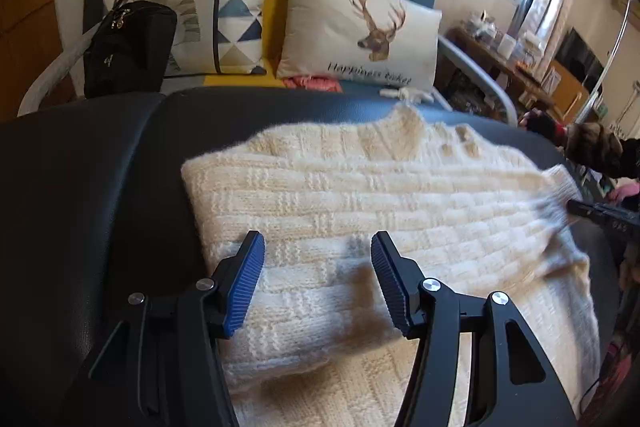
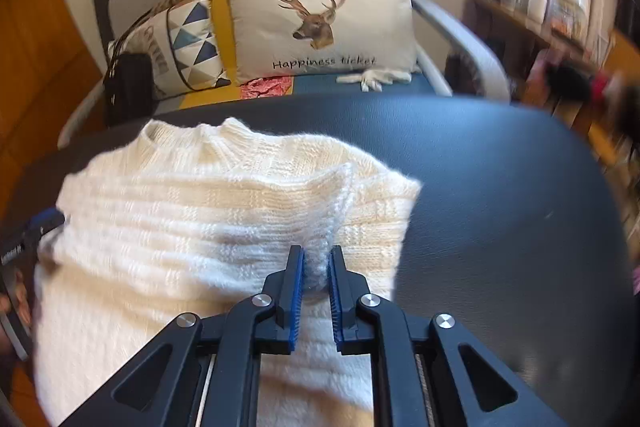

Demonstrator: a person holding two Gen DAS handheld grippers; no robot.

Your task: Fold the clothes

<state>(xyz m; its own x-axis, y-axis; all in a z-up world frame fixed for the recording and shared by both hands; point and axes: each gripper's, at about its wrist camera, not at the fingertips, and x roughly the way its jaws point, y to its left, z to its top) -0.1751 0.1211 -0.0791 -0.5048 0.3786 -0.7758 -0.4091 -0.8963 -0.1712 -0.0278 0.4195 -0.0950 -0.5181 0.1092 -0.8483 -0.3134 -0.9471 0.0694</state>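
A cream knitted sweater (image 1: pixel 360 195) lies on a black padded surface (image 1: pixel 80 187), collar toward the far edge. My left gripper (image 1: pixel 318 251) hangs open just above the sweater's near-left part, with nothing between its blue pads. In the right wrist view the same sweater (image 2: pixel 168 211) fills the left half. My right gripper (image 2: pixel 317 259) is shut on a raised fold of the sweater's knit near its right edge, which bunches up between the blue pads. The right gripper's black tip (image 1: pixel 600 213) shows at the sweater's right side in the left wrist view.
Beyond the black surface (image 2: pixel 500 207) stands a sofa with a deer cushion (image 1: pixel 360 35), a triangle-pattern cushion (image 1: pixel 236 23) and a black bag (image 1: pixel 128 51). A pink cloth (image 1: pixel 312 83) lies on the seat. A cluttered shelf (image 1: pixel 512 59) and a bright window are at right.
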